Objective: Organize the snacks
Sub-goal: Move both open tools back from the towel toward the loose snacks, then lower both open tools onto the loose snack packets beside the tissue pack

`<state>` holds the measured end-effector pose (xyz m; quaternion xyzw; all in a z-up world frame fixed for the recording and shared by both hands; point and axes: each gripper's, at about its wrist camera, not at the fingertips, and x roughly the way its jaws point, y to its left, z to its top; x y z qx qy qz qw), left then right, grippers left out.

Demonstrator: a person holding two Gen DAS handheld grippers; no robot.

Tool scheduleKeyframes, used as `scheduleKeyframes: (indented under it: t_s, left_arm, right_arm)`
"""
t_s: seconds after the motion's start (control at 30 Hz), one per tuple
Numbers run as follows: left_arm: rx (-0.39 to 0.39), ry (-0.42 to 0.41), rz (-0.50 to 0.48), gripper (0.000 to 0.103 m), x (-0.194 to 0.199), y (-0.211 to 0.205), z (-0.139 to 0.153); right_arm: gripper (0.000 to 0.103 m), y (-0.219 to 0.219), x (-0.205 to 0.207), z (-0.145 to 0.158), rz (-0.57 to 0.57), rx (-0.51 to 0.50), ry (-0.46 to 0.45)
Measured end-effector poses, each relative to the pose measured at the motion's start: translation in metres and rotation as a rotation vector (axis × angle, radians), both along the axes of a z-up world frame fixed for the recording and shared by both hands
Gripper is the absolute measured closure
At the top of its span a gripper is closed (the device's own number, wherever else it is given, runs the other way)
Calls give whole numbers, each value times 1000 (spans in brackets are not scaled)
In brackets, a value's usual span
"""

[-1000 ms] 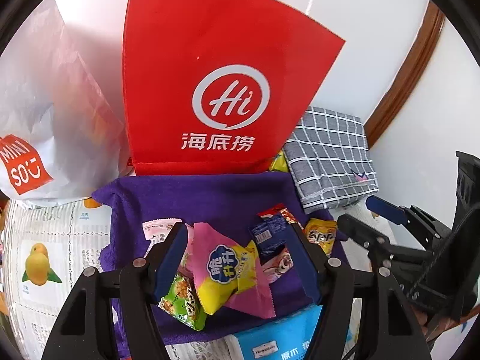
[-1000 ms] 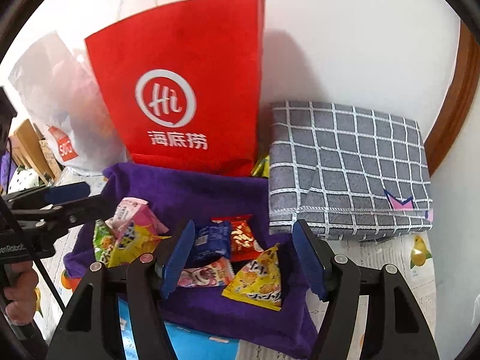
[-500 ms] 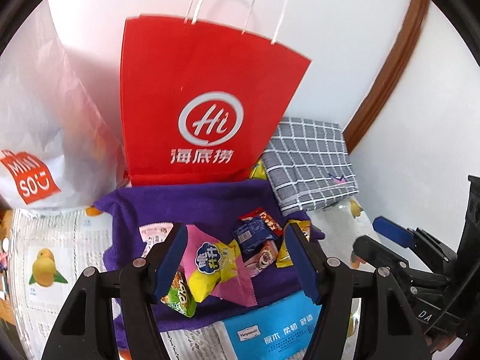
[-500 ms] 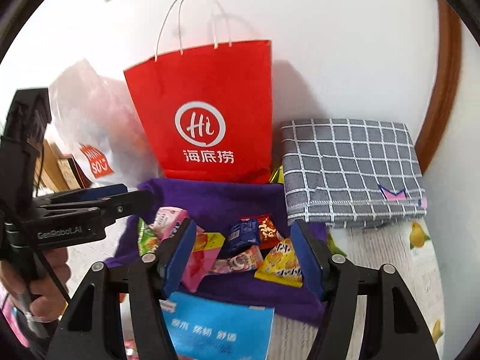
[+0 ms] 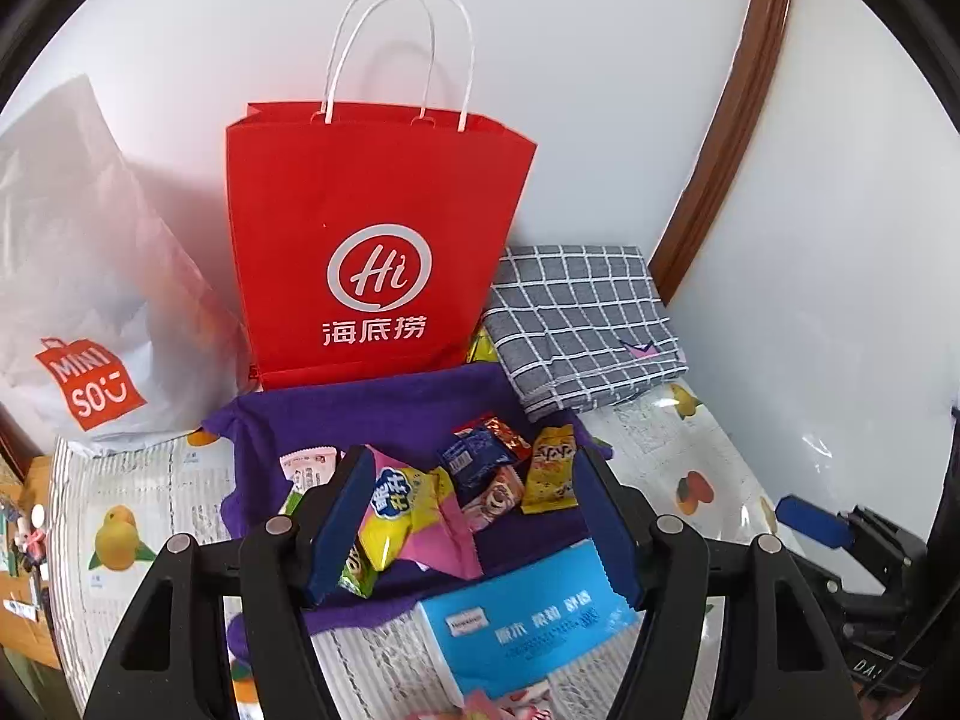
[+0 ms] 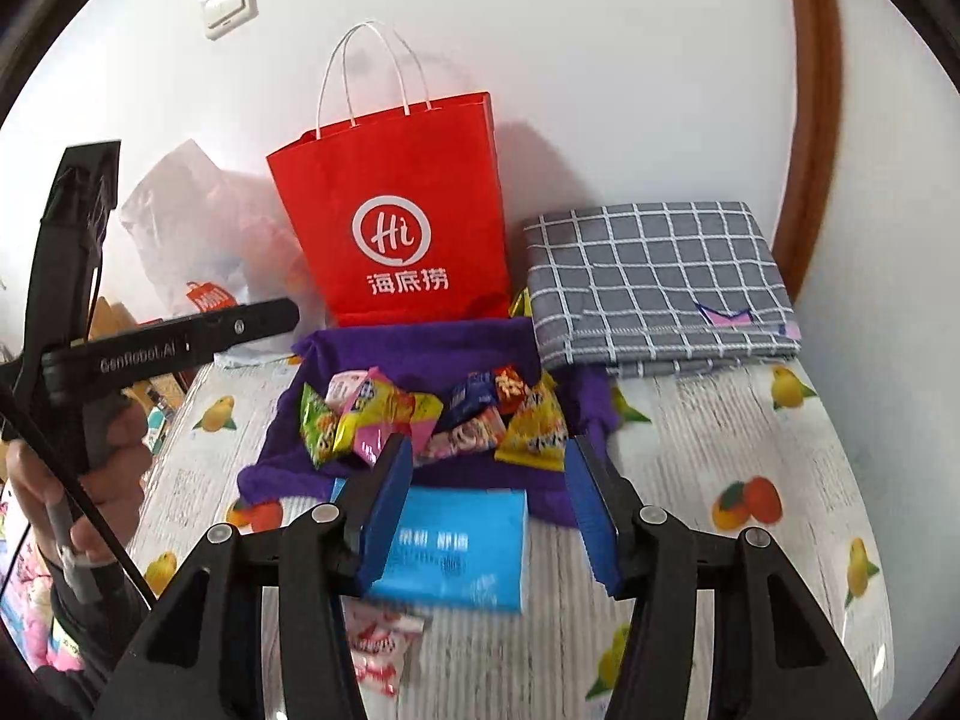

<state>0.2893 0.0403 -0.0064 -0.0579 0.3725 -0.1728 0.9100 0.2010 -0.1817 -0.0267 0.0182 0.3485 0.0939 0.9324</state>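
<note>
Several small snack packets (image 5: 480, 480) (image 6: 444, 414) lie in a heap on a purple cloth (image 5: 384, 414) (image 6: 420, 348). Behind it a red paper bag (image 5: 372, 228) (image 6: 396, 210) stands upright against the wall. My left gripper (image 5: 472, 459) hovers open, back from the heap, and nothing is gripped between its blue pads. My right gripper (image 6: 487, 444) hangs above a blue packet (image 6: 462, 546) (image 5: 528, 618); its jaws are closing with nothing between them. A hand (image 6: 102, 480) holds the left gripper at the left of the right wrist view.
A folded grey checked cloth (image 5: 582, 318) (image 6: 660, 282) lies right of the bag. A white plastic shopping bag (image 5: 78, 276) slumps on the left. Red-and-white wrappers (image 6: 378, 636) sit near the front edge. The fruit-print tablecloth (image 6: 720, 432) covers the table.
Both grippers have pulled back and risen from the snack heap, so the bag's handles and more of the table show. The right gripper's jaws have narrowed.
</note>
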Motion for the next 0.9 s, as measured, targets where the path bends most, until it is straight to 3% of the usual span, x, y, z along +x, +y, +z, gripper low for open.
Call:
scheduleKeyframes:
  t_s: [0.2,0.37,0.63,0.9]
  left_arm:
    - [31,14,-5,37,-32,-3,-5]
    - [85,27,11,37,-60,1,-17]
    - [103,53,37,37,-99,19,-33]
    - [104,56,82,37,-123,40,-41]
  right_arm:
    - [50,-4,-33,-6,0,4,-13]
    - [49,-5,-49,-19,16,40,0]
    - [49,-5,-64,-36,34,119,21]
    - [50,9,-77,-62,60,88,33]
